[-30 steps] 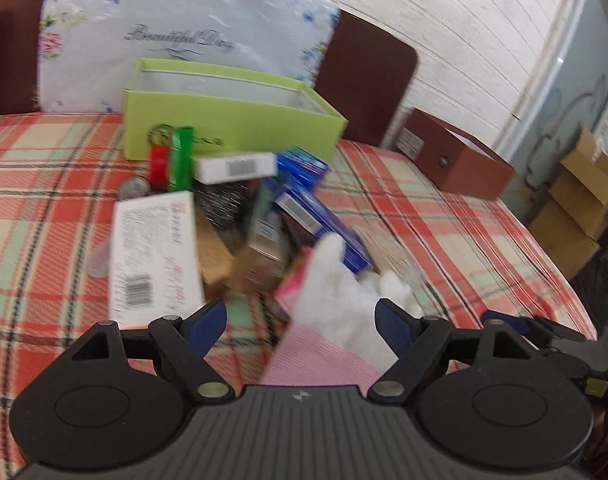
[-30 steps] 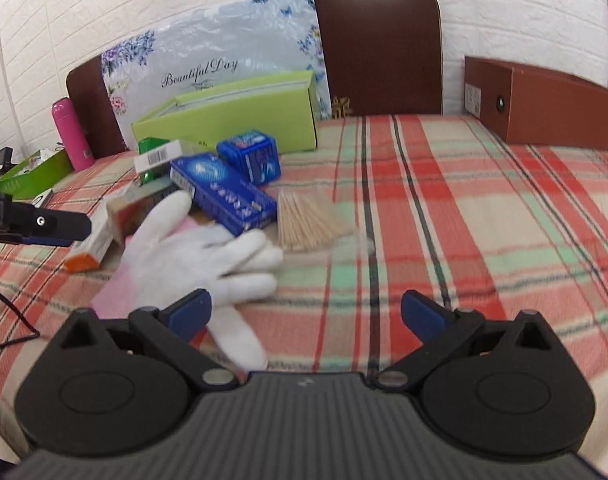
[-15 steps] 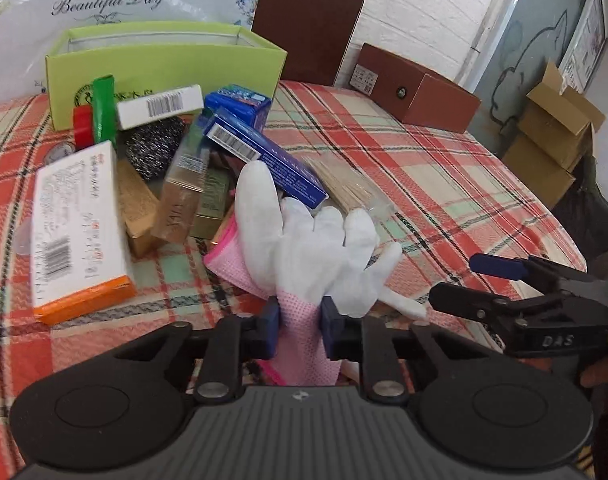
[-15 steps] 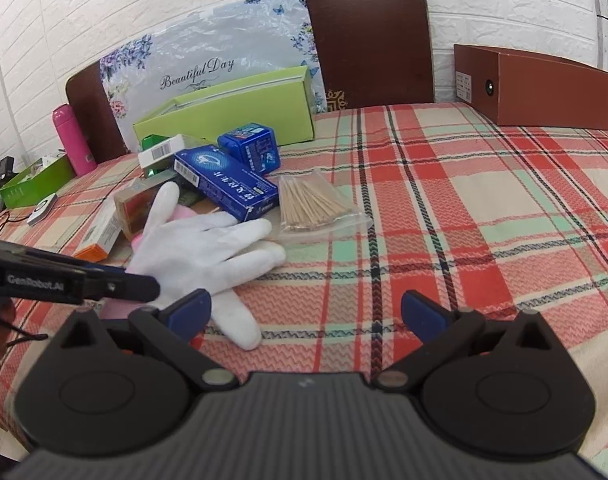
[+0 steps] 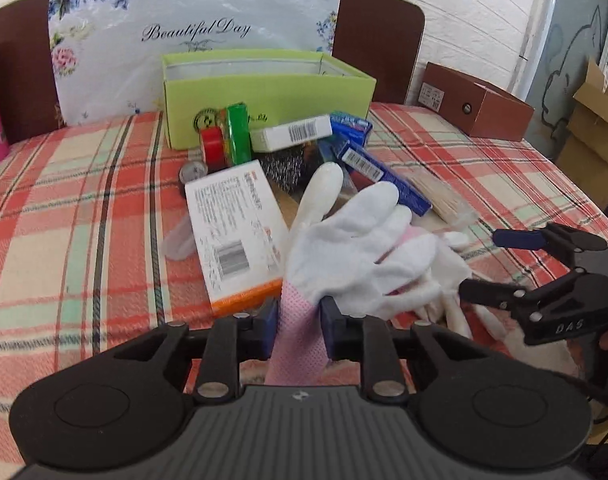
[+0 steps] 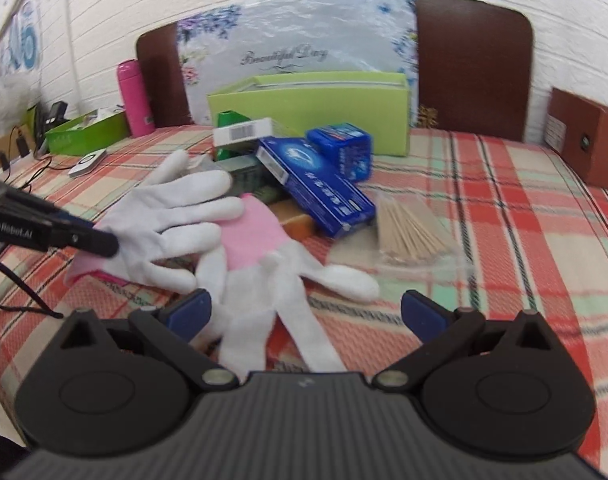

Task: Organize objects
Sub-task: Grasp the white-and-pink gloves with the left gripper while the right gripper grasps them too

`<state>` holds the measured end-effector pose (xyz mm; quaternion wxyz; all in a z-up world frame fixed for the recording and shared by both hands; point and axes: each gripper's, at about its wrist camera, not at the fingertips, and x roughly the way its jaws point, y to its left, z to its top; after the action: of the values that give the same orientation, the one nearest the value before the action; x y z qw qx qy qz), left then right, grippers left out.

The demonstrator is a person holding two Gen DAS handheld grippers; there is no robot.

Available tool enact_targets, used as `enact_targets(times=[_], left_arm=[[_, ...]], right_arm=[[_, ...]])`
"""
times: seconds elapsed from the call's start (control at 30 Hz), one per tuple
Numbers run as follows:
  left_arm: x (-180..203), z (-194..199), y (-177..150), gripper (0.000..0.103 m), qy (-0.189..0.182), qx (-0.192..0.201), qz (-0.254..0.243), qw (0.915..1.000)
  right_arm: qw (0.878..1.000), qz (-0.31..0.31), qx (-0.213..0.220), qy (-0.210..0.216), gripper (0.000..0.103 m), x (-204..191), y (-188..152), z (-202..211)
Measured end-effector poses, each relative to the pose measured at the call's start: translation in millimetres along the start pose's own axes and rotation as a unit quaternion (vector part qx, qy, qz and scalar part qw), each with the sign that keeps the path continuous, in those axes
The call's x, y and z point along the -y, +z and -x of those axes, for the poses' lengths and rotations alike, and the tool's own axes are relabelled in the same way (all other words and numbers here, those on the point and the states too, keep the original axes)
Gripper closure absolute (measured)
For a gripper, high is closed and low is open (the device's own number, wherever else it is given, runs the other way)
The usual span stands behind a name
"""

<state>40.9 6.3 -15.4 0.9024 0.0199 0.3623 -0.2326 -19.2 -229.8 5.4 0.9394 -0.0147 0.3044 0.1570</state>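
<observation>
Items behind glove partly hidden; silver scouring pad (image 5: 282, 162) mostly covered; small print on boxes unreadable. Second white glove with pink cuff (image 6: 264, 248) lies flat on red-green plaid tablecloth (image 6: 504, 208), fingers cut off by right gripper body. White fabric glove with pink knit cuff (image 5: 344, 248) raised off cloth, fingers fanned, in front of open lime-green cardboard box (image 5: 264, 92). Left gripper (image 5: 298, 320) pinches pink cuff, jaws just eased slightly wider, cuff between pads. Right gripper (image 6: 304, 312) spread wide, nothing held, hovering over flat glove.
</observation>
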Motion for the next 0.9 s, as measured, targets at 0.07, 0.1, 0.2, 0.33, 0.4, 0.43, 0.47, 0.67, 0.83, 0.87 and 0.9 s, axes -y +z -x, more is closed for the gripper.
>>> enact_targets(times=[0.07,0.1,0.2,0.33,0.4,0.43,0.47,0.67,0.83,0.87,0.9], left_arm=[[3,-1,5,0.071,-0.013,0.005,-0.008,0.9999],[6,-1,7,0.06,-0.019,0.008,-0.017,0.9996],[15,-7,10,0.034,-0.018,0.019,-0.037,0.999],[21,-19,13,0.032,-0.017,0.017,-0.04,0.9989],[21,-25,14,0.032,-0.019,0.014,-0.033,0.9992],[21,-28,15,0.032,-0.021,0.012,-0.028,0.9993],[20,-30,15,0.035,-0.028,0.01,-0.023,0.9993],[14,-27,10,0.07,-0.048,-0.008,-0.003,0.9988],[15,-23,9,0.049,-0.057,-0.002,-0.004,0.9984],[18,-25,10,0.041,-0.051,0.0,-0.006,0.9987],[20,-27,11,0.041,-0.049,0.0,-0.009,0.9988]], right_arm=[[1.0,0.004,-0.008,0.001,0.0,-5,2,-8],[1.0,0.008,-0.007,0.005,0.0,-6,1,-10],[1.0,0.006,-0.012,0.012,0.002,-7,-2,-16],[1.0,-0.013,-0.02,0.02,0.013,-3,-10,-19],[0.999,-0.011,-0.017,0.029,0.029,-3,-11,-14],[0.999,-0.009,-0.016,0.04,0.051,-3,-11,-12],[0.999,-0.009,-0.018,0.047,0.068,-3,-11,-9],[0.999,-0.011,-0.029,0.029,0.078,2,-16,8],[1.0,-0.005,-0.014,0.013,0.046,5,-18,23],[1.0,0.003,-0.004,-0.001,0.032,4,-17,25],[1.0,0.013,0.003,-0.011,0.031,2,-16,25]])
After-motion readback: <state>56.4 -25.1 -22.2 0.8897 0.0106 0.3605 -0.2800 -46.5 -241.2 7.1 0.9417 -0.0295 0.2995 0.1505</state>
